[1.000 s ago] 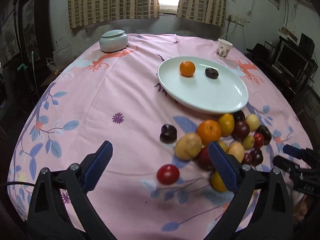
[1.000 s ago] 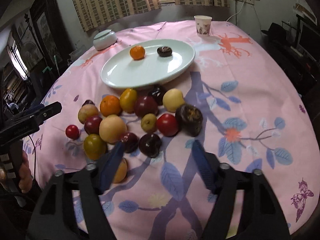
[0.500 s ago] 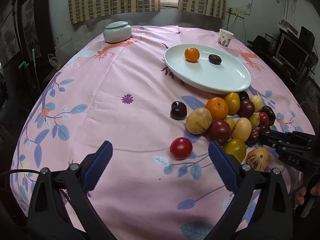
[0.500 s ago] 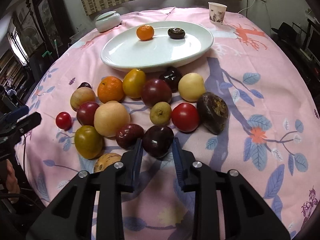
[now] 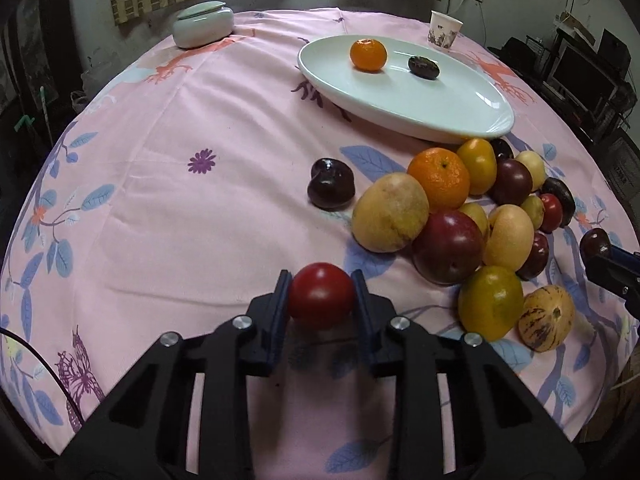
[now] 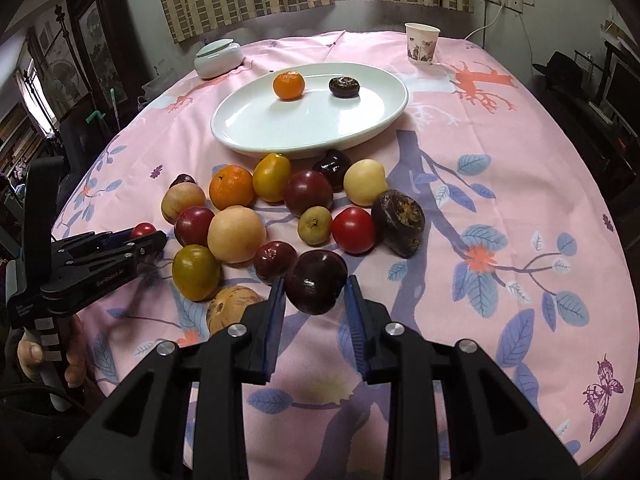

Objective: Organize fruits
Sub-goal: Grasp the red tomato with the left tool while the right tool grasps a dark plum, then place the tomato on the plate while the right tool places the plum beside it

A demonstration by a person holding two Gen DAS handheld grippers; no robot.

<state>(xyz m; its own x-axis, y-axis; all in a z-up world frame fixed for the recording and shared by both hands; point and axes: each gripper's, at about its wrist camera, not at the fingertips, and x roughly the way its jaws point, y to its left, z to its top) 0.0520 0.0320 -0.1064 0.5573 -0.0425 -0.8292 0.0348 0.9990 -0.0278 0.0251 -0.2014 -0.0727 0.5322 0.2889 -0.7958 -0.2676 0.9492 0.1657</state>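
Since the earlier frames: left tool (image 5: 321,294) dropped lower onto the pink-clothed counter (image 5: 168,184) and just closed from wide open around the small red tomato (image 5: 321,295), both blue pads now pressing its sides; right tool (image 6: 315,290) narrowed from half open and clenched on the dark purple plum (image 6: 316,287), pads touching its left and right flanks. Tomato sitting apart from the heap, on its left in the left wrist view, just short of a yellow-brown round fruit (image 5: 390,212) and a dark red plum (image 5: 448,246). Grasped plum lying at the near edge of the fruit pile (image 6: 296,208), touching a smaller red-purple fruit (image 6: 275,261) on its left, with a speckled tan melon-like fruit (image 6: 232,306) just beside the left pad. Rest of the pile packed close together between both tools and the white oval plate (image 6: 248,128): an orange (image 6: 232,186), a yellow-orange fruit (image 6: 273,176), a pale yellow one (image 6: 365,182), a second red tomato (image 6: 354,230), a wrinkled dark fruit (image 6: 398,218), a green-yellow one (image 6: 196,272). On the plate, well apart from each other, a mandarin (image 6: 289,85) and a small dark fruit (image 6: 345,87). A lone dark plum (image 5: 331,184) resting away from the heap toward the plate. At the far edge of the counter, a lidded pale green jar (image 5: 203,24) and a paper cup (image 6: 422,43), both upright. A hand (image 6: 48,356) visible at lower left of the right wrist view, wrapped around the left tool's handle.
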